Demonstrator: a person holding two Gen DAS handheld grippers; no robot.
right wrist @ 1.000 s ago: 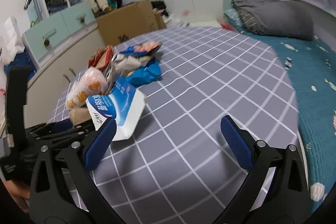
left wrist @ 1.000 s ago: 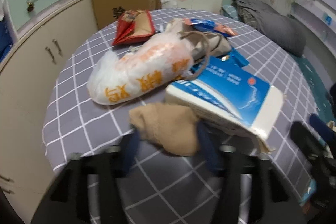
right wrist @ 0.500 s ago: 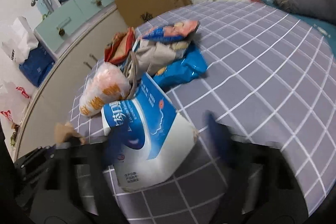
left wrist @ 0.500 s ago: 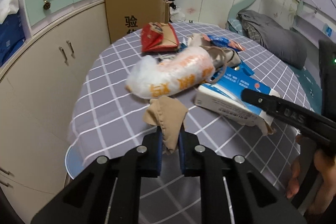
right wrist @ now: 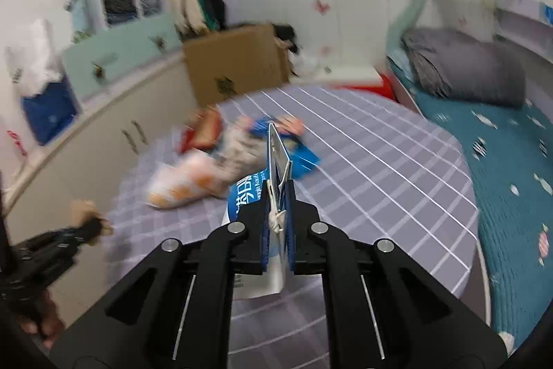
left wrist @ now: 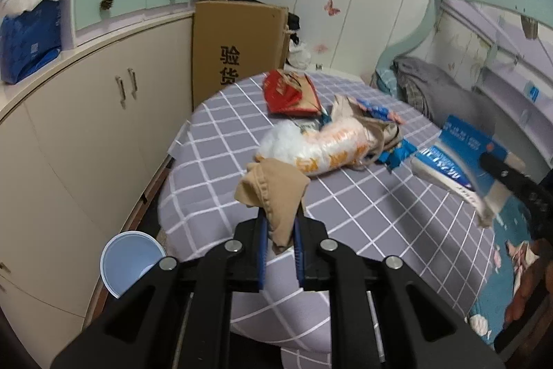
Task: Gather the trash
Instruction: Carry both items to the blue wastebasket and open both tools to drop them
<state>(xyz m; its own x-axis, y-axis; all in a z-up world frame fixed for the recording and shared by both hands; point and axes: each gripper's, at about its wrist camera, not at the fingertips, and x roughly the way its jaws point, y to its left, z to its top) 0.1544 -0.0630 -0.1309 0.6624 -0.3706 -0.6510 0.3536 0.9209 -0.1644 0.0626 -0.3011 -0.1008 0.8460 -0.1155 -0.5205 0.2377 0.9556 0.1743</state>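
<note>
Over by the cabinets, a pale blue bin [left wrist: 129, 261] stands on the floor at the left gripper's [left wrist: 280, 223] eight o'clock. That gripper is clamped tight on a tan rag [left wrist: 274, 192], lifted off the checked tablecloth [left wrist: 380, 206]. At its one o'clock lies the wrapper heap [left wrist: 328, 144]. The right gripper [right wrist: 278, 213] has just snapped closed, pinching a flattened blue-and-white carton [right wrist: 273, 168], held on edge above the cloth.
</note>
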